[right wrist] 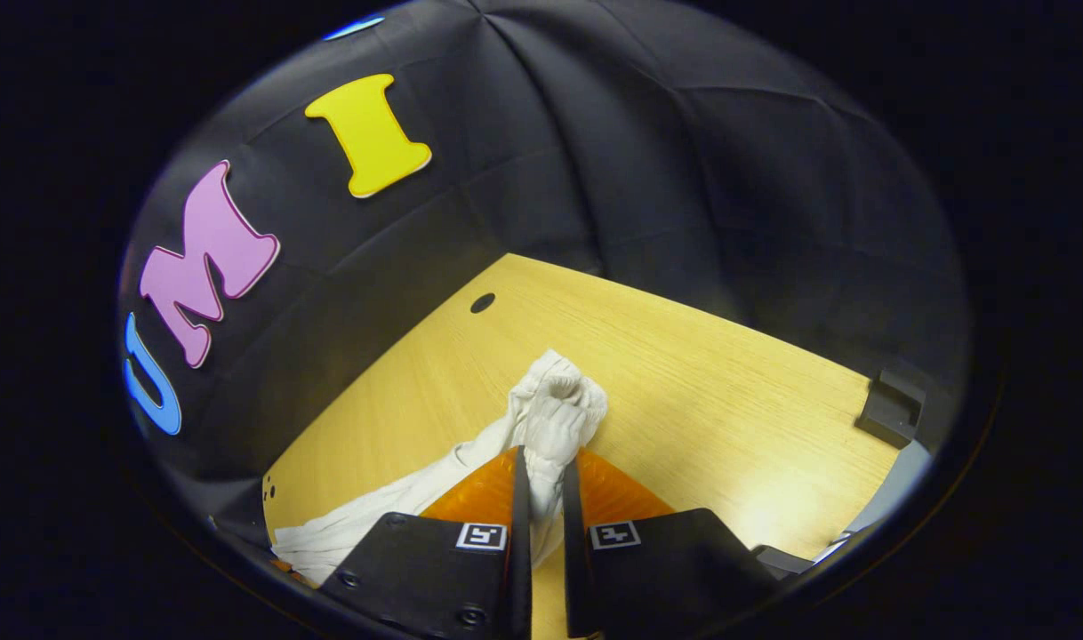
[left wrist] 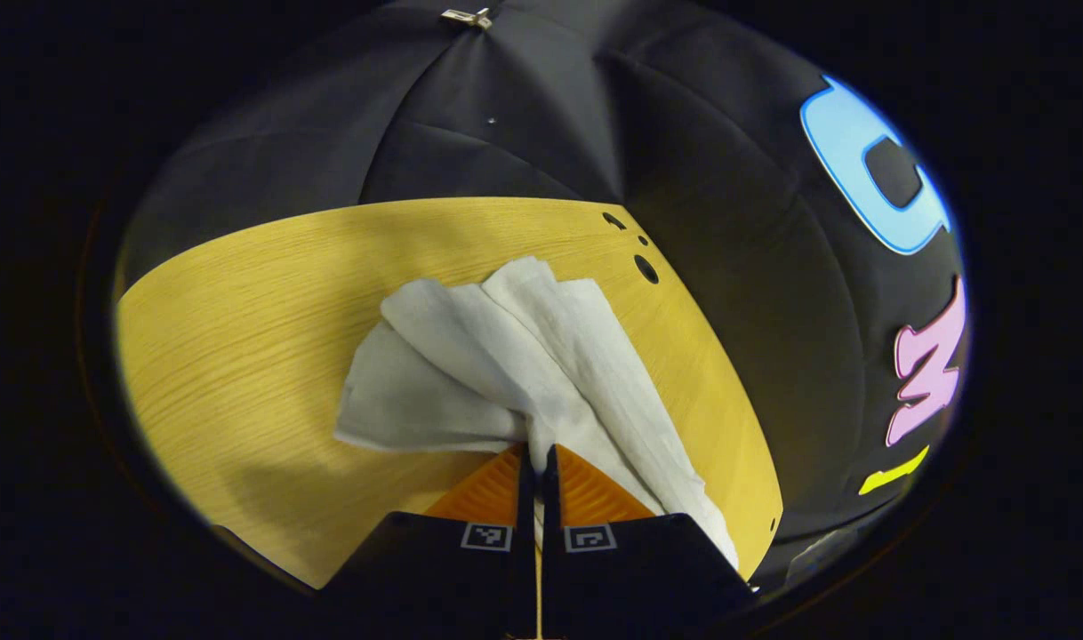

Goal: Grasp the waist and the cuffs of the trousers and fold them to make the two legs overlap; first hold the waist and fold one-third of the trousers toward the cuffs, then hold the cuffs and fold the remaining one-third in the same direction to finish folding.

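While clamped: two claws (left wrist: pixel 538 455) (right wrist: pixel 542 469), one trousers (left wrist: pixel 470 356).

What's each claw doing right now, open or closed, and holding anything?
Left claw: closed on the white trousers.
Right claw: closed on a bunched end of the trousers.

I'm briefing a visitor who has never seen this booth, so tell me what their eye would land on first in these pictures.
First, the white trousers, pale against the yellow wooden table: in the left gripper view they fan out in layered folds from the left gripper, whose fingers are shut on the cloth. In the right gripper view, the right gripper pinches a bunched end of the trousers, with the rest trailing toward the lower left.
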The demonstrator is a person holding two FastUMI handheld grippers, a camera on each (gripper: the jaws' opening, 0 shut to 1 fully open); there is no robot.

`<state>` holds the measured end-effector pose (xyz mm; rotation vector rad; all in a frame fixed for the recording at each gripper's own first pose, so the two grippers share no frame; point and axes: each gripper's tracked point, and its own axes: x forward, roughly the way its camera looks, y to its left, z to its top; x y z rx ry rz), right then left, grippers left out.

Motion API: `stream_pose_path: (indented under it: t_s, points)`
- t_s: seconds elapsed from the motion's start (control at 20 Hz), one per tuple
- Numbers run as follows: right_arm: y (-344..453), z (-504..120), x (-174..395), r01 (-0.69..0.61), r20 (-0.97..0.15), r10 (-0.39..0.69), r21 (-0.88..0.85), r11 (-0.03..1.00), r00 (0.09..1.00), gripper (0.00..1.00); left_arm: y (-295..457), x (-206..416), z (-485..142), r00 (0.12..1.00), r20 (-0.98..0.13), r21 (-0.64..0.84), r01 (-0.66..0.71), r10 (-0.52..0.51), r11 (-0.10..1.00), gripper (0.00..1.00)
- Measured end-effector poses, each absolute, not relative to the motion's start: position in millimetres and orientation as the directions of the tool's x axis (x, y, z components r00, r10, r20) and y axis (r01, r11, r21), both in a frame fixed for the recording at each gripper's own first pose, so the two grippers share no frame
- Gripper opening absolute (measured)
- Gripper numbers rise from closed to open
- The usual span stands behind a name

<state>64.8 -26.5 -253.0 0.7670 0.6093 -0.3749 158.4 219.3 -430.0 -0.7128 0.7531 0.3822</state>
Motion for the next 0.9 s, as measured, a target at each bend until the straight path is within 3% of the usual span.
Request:
stream_pose_path:
  t_s: [0.35, 0.6, 0.9]
  points:
    - [12, -150, 76, 0.347, -0.477, -0.059, 0.542, 0.765, 0.877, 0.19, 200, 86, -426, 0.697, -0.717, -0.527, -0.553, 0.011, 0.646, 0.07]
    - [85, -92, 83, 0.18, -0.381, 0.056, 0.557, 0.811, 0.923, 0.19, 193, 54, -423, 0.692, -0.722, -0.522, -0.537, -0.009, 0.663, 0.07]
    - [190, -70, 84, -0.001, -0.347, 0.217, 0.528, 0.85, 0.912, 0.19, 189, 45, -423, 0.695, -0.718, -0.556, -0.549, -0.029, 0.623, 0.07]
